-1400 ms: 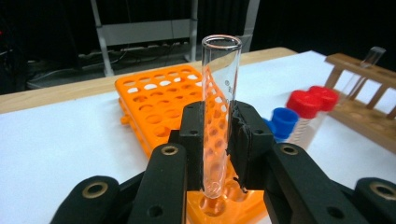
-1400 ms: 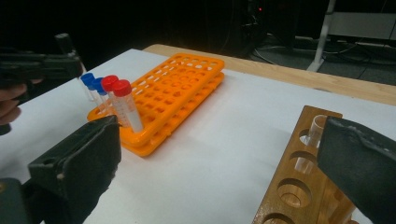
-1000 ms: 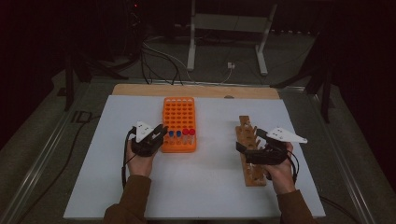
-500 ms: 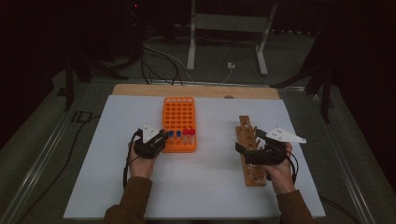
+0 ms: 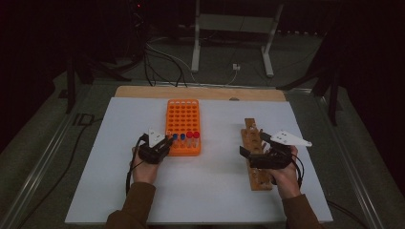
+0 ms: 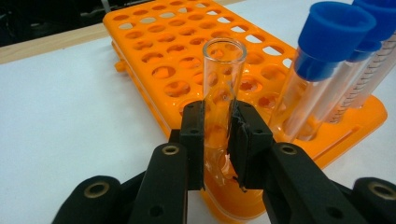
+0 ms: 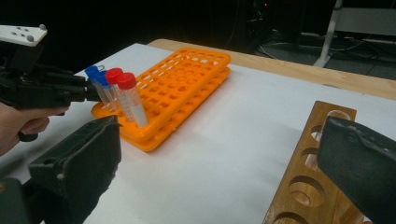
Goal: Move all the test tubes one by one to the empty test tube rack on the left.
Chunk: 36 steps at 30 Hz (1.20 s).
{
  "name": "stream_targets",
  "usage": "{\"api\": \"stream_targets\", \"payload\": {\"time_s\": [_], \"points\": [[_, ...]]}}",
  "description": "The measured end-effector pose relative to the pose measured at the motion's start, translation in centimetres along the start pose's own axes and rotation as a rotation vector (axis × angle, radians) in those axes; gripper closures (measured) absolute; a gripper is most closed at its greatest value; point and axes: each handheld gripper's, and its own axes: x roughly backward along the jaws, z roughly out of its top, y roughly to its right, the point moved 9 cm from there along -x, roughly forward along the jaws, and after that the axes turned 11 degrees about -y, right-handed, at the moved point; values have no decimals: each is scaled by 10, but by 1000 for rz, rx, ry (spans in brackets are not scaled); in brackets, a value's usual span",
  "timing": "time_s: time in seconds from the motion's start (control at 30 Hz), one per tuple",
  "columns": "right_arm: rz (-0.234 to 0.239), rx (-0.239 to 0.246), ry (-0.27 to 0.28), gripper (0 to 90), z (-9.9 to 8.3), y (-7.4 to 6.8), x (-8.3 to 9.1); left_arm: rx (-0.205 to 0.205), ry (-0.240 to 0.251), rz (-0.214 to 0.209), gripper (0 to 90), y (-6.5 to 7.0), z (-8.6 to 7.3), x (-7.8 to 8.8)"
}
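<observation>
Left gripper view: left gripper (image 6: pixel 218 135) clamps one glass tube (image 6: pixel 223 79); two blue-capped tubes (image 6: pixel 322 60) beside

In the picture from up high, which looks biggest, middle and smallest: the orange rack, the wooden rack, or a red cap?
1. Orange tube rack, biggest.
2. Wooden rack, just as long but much thinner, and partly hidden under the right tool, so less sure.
3. Red cap, by far the smallest.

An orange rack (image 6: pixel 154 51) holds blue-capped tubes (image 6: pixel 322 60), red-capped tubes (image 7: pixel 128 98) and a clear glass tube (image 6: pixel 222 84); the counter (image 5: pixel 215 191) is white.
</observation>
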Motion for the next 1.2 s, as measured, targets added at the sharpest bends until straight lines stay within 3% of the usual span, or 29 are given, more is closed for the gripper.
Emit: {"api": "stream_targets", "payload": {"time_s": [0.13,0.2,0.4,0.67,0.8,0.93,1.07,1.2], "points": [[1,-1,-1,2,0,0,0,25,-1,-22,749,0,0,0],[2,-3,0,2,0,0,1,36,-1,-25,681,0,0,1],[-3,0,2,2,1,2,1,85,8,-47,594,-3,-3,7],[-21,15,3,11,7,5,3,158,64,-111,473,-9,-1,30],[-49,41,-6,36,7,9,3,190,93,-123,337,-7,1,42],[-67,35,-19,37,8,16,1,192,113,-109,174,-4,2,52],[-65,14,-23,56,12,26,0,192,150,-121,88,1,5,62],[-77,-3,-33,82,15,39,-5,165,169,-127,4,7,6,68]]}}
